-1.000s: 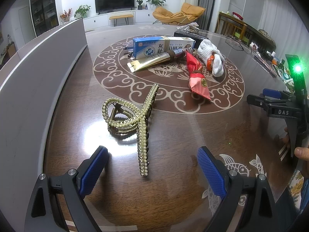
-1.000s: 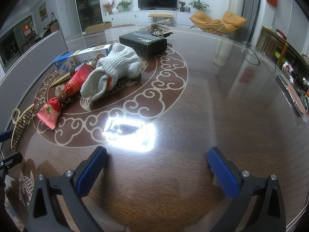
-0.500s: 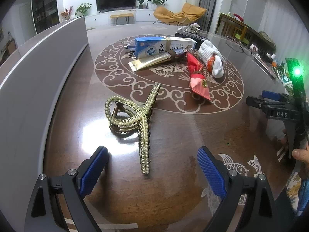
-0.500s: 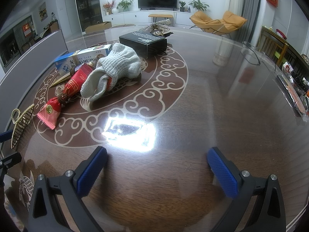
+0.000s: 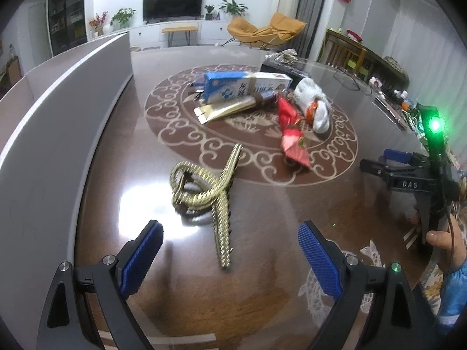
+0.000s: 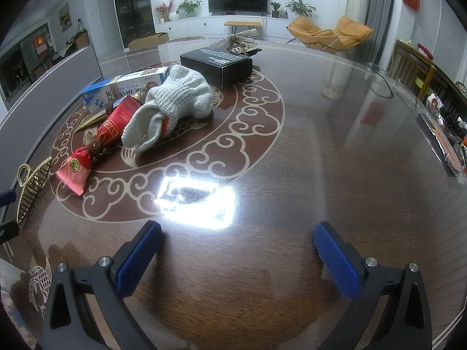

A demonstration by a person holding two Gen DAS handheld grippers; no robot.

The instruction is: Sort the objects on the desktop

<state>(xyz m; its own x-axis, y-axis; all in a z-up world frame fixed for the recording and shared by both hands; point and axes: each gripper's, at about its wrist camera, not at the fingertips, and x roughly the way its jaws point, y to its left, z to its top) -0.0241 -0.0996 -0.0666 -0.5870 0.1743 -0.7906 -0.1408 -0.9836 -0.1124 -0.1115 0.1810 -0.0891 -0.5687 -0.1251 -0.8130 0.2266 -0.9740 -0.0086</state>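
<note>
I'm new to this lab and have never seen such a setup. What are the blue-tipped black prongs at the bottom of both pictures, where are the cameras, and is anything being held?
There is no robot here: a person holds one two-finger tool in each hand, and a fisheye camera on each looks along its fingers. The prongs are those fingers. In the left wrist view the left tool is open over a gold hair claw, not touching it. The right tool is open over bare table. Further off lie a blue-and-white box, a gold tube, a red packet, a white knitted glove and a black box. Nothing is held.
</note>
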